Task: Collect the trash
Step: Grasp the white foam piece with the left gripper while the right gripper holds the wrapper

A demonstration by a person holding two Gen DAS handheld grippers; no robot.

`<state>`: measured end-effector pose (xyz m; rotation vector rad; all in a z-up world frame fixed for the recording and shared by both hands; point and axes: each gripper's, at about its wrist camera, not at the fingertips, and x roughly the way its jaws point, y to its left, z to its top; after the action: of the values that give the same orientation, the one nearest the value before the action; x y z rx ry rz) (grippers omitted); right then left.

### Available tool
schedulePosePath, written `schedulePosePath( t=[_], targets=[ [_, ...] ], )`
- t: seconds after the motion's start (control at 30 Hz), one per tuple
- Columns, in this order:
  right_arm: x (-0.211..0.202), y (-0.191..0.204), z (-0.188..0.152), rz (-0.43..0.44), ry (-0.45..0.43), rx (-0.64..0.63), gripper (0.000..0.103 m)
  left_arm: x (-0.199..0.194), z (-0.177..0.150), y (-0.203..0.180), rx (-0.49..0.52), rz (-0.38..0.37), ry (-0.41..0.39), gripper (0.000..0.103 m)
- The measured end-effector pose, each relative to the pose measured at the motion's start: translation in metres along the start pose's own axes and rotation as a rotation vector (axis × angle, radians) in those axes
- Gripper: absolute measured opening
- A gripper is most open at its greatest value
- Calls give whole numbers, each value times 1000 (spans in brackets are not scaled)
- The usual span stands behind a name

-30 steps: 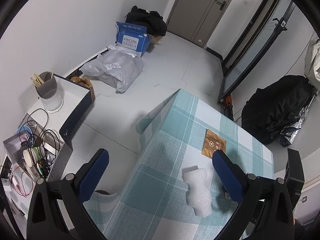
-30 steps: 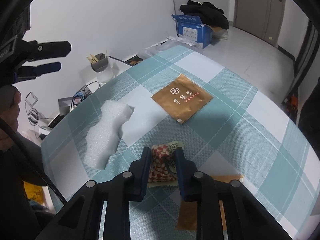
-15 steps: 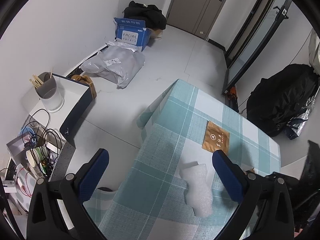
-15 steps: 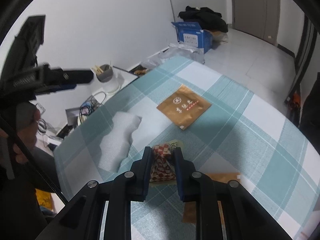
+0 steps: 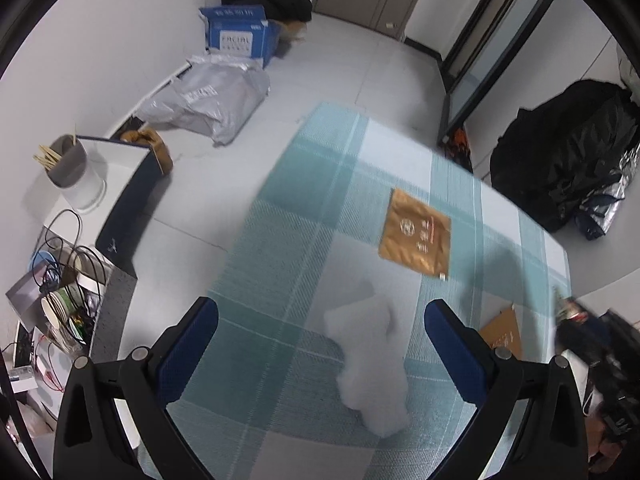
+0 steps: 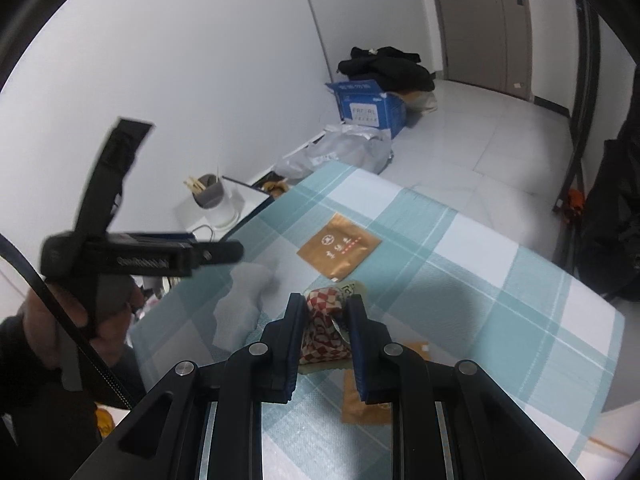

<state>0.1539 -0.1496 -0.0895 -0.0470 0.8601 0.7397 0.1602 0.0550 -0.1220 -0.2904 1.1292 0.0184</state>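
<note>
Sweeping from left to right across the left wrist view, a side table carries a grey cup of sticks, with tangled cables and paper cups on a lower shelf below it. On the floor behind lie a grey plastic mailer bag and a blue carton, with dark clothing heaped behind the carton.

Next comes the left gripper, its blue-padded jaws spread wide and holding nothing. It hangs above the checked teal tablecloth, and the white foam scrap lies on the cloth between the two fingers as seen from this camera, not touched by either pad. Beyond the foam, a flat brown sachet rests on the cloth, well clear of the fingers. Part of a second brown sachet shows just past the right finger.

Farther right, the right gripper is clamped on a crumpled red-and-white checked wrapper, with a pale green wrapper edge pressed in beside it; the bundle looks raised off the cloth. In that view the foam scrap sits left of the pinched wrapper, and the person's hand holds the left tool's handle above it. A black bag slumps on the floor at the far right, beside a glass door frame.
</note>
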Motion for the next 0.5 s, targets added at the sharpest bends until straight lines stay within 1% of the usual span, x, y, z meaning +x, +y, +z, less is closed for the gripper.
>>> schedulePosePath(
  t=[0.13, 0.2, 0.27, 0.3, 0.4, 0.43, 0.47, 0.5],
  targets=[
    [-13, -9, 0, -1, -26, 20, 21, 10, -3, -4, 7, 5, 43, 99],
    [-20, -13, -1, -3, -38, 37, 21, 13, -5, -9, 25, 11, 54, 94],
    [-23, -14, 0, -2, -46, 41, 21, 15, -8, -14, 47, 11, 64, 87],
    [-26, -15, -1, -3, -51, 41, 21, 15, -8, -18, 66, 25, 60, 86],
    [-32, -16, -2, -3, -62, 37, 21, 15, -10, -25, 114, 48, 53, 74],
    [-33, -16, -3, -2, -62, 37, 21, 14, -11, -28, 130, 56, 50, 68],
    [-34, -17, -3, -2, -63, 39, 21, 14, -11, -30, 139, 57, 50, 59],
    [-35, -18, -4, -3, -64, 40, 21, 14, -11, -32, 149, 61, 48, 54]
  ],
)
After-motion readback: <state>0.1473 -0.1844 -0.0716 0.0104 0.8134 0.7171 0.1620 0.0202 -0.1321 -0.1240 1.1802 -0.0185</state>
